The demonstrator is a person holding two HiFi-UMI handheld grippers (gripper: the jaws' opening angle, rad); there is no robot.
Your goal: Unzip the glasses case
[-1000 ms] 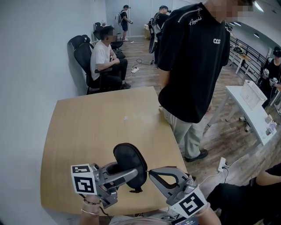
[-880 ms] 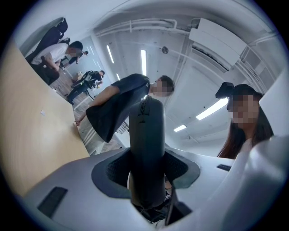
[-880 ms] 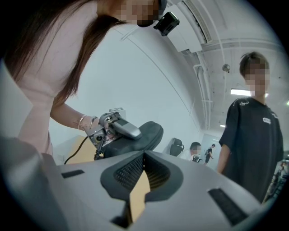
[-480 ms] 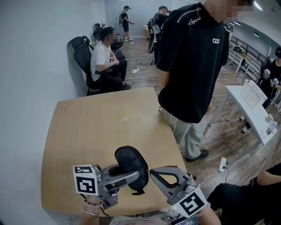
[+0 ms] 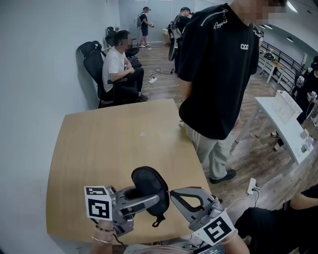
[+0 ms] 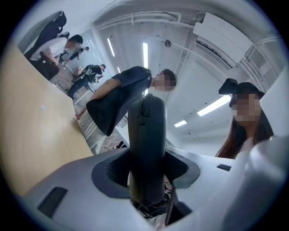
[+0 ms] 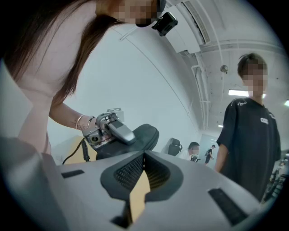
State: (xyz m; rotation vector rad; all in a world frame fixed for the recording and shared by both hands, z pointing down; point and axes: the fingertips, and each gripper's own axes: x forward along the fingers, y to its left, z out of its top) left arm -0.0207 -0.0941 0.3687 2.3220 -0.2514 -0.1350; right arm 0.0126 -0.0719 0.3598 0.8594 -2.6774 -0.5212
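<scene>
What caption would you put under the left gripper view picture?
Jaws clamped on the black glasses case, its zipper facing the camera.

One glasses case (image 5: pixel 148 179) is showing in the scene. Two tongs are working on it: the left tongs (image 5: pixel 153 199) and the right tongs (image 5: pixel 172 192). Each is carrying one marker cube, the left cube (image 5: pixel 98 202) and the right cube (image 5: pixel 214 231). One wooden tabletop (image 5: pixel 109 144) and one white table (image 5: pixel 280 124) are standing in the room. Six persons are occupying it: one in a black shirt (image 5: pixel 218 74), one seated in a white shirt (image 5: pixel 114 63), two at the far end (image 5: pixel 145 20) (image 5: pixel 185 12), one at the right edge (image 5: pixel 310 75) and one at the lower right (image 5: pixel 283 218). Two white power strips (image 5: pixel 152 78) (image 5: pixel 251 185) are lying on the floor (image 5: pixel 248 149).
</scene>
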